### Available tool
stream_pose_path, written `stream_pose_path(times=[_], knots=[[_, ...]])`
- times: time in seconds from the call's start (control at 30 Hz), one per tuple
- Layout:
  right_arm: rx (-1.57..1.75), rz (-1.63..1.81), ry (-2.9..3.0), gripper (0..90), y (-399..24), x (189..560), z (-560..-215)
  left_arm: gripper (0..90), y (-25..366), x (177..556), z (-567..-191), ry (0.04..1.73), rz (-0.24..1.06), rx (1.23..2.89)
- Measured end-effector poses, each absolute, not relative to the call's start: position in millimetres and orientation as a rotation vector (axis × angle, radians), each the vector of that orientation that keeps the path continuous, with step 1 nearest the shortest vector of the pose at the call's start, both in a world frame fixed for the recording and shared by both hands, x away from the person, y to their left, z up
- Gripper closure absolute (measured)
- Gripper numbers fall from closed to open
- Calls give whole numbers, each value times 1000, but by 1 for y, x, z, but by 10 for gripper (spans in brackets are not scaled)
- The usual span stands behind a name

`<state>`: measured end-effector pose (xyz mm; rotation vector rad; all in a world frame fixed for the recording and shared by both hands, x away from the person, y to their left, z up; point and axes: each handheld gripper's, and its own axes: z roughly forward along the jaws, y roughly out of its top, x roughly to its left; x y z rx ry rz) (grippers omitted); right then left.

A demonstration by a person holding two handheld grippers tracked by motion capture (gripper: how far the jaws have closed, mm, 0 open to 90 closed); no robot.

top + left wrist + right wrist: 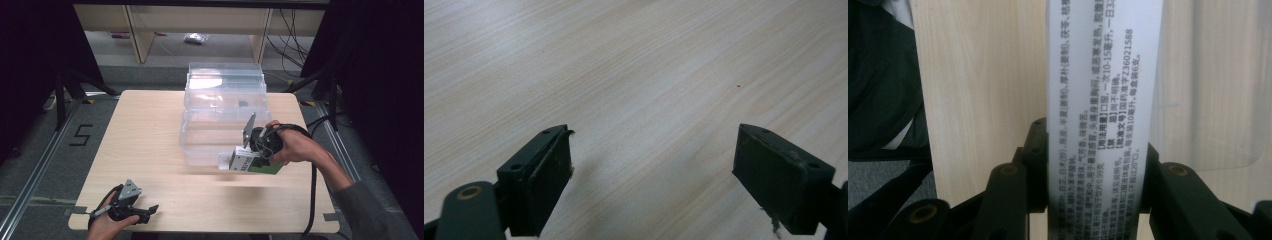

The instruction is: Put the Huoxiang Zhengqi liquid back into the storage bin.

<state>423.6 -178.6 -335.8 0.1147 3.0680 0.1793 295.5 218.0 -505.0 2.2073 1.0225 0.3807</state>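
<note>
Pale wood desk (150, 150), two hand-held tongs, one gripping a printed box.

High view: the right tongs (226, 161), at 4 o'clock, hold a white and green box (250, 162) just at the near wall of a clear plastic bin (225, 107) standing at the desk's far centre; the left tongs (152, 208) rest low at 7 o'clock, well apart from both. Left gripper view: the left tongs (654, 175) stand wide over bare wood grain. Right gripper view: the right tongs (1095, 170) clamp the box (1103, 100), its white face printed with small black text, running toward 12 o'clock.
</note>
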Motion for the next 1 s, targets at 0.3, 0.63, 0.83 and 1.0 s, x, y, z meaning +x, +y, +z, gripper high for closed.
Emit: stream_pose_path(times=[0.3, 0.63, 0.83, 1.0], knots=[[91, 163, 3073, 639, -177, 429, -323, 151, 218, 295, -505, 1020, 380, 2211], [98, 184, 3042, 640, -179, 441, -304, 151, 219, 296, -505, 1020, 381, 2229], [142, 169, 3014, 640, -179, 449, -297, 151, 218, 295, -505, 1030, 377, 2209], [90, 183, 3011, 640, -176, 459, -296, 151, 218, 296, -505, 1023, 378, 2222]])
